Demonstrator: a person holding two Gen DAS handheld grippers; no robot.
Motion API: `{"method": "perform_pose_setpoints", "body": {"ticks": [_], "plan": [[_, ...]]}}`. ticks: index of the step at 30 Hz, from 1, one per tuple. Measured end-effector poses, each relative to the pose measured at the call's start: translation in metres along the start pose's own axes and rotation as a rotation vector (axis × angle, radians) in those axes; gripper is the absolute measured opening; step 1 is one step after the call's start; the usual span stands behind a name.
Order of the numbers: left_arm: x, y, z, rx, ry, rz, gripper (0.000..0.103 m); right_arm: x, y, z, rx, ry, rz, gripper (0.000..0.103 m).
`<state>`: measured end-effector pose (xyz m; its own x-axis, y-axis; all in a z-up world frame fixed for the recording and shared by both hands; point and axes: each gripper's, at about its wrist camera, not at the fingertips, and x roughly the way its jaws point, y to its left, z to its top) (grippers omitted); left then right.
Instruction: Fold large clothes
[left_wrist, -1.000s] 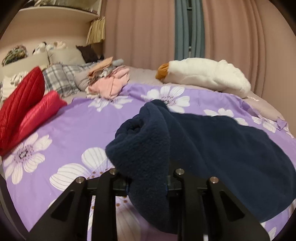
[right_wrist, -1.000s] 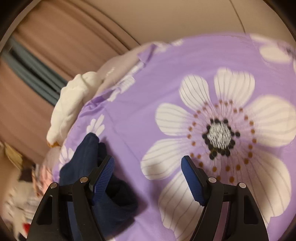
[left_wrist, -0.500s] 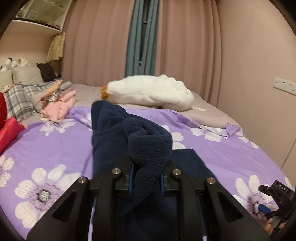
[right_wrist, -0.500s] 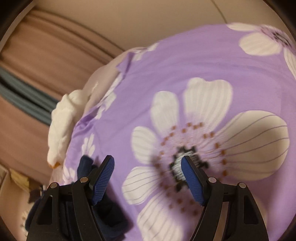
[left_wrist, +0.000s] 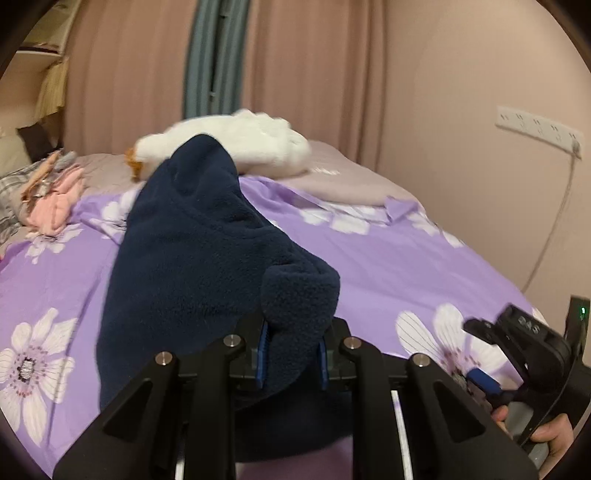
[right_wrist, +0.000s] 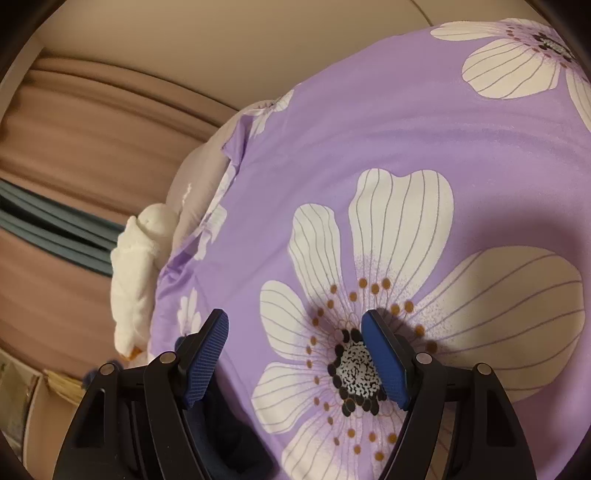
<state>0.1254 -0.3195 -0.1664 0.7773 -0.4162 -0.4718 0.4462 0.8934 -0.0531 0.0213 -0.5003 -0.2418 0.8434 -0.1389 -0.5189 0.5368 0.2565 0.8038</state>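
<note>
While clamped in the left hand-held gripper (left_wrist: 291, 354), thick navy fleece garment (left_wrist: 192, 266) humps over smooth purple floral bedspread (left_wrist: 388, 266) (nap pebbly), right hand-held gripper (right_wrist: 295, 354) gaping, ribbed blue pads empty.

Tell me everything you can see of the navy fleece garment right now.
The navy fleece garment is thick, fuzzy, dark blue fabric. One bunched end is pinched in the left gripper, shut on it, and held up off the bed; the rest drapes down onto the purple flowered cover. A little of it shows at the lower left of the right wrist view. The open right gripper is not touching it.
</note>
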Motion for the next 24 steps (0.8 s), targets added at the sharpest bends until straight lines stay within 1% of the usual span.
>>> {"method": "perform_pose_setpoints", "body": {"ticks": [2, 4, 6, 8, 11, 12, 15, 17, 20, 22, 24], "plan": [[0.004, 0.003, -0.001, -0.063, 0.045, -0.059, 0.019, 0.0, -0.002, 0.001, 0.012, 0.006, 0.012, 0.077], [0.004, -0.001, 0.0, -0.081, 0.049, -0.088, 0.019, -0.003, -0.004, 0.003, 0.021, 0.0, 0.012, 0.077], [0.001, -0.013, -0.001, -0.03, 0.03, -0.071, 0.019, -0.007, -0.008, 0.006, 0.028, -0.016, 0.007, 0.077], [0.002, -0.02, -0.004, -0.001, 0.036, -0.063, 0.019, -0.01, -0.012, 0.01, 0.037, -0.024, 0.011, 0.077], [0.006, -0.02, -0.01, -0.045, 0.081, -0.111, 0.019, -0.014, -0.02, 0.016, 0.066, -0.023, 0.027, 0.077], [0.007, -0.024, -0.014, -0.045, 0.085, -0.116, 0.019, -0.015, -0.023, 0.017, 0.077, -0.024, 0.032, 0.077], [0.007, -0.038, -0.023, 0.017, 0.076, -0.082, 0.019, -0.018, -0.03, 0.02, 0.102, -0.028, 0.041, 0.077], [0.007, -0.043, -0.027, 0.034, 0.082, -0.088, 0.019, -0.02, -0.031, 0.022, 0.095, -0.031, 0.039, 0.077], [0.01, -0.047, -0.035, 0.026, 0.113, -0.121, 0.019, -0.022, -0.032, 0.024, 0.088, -0.036, 0.035, 0.077], [0.014, -0.054, -0.043, 0.067, 0.113, -0.107, 0.019, -0.021, -0.032, 0.024, 0.093, -0.031, 0.031, 0.077], [0.024, -0.055, -0.05, 0.08, 0.129, -0.095, 0.019, -0.019, -0.033, 0.023, 0.094, -0.022, 0.032, 0.077]]}}
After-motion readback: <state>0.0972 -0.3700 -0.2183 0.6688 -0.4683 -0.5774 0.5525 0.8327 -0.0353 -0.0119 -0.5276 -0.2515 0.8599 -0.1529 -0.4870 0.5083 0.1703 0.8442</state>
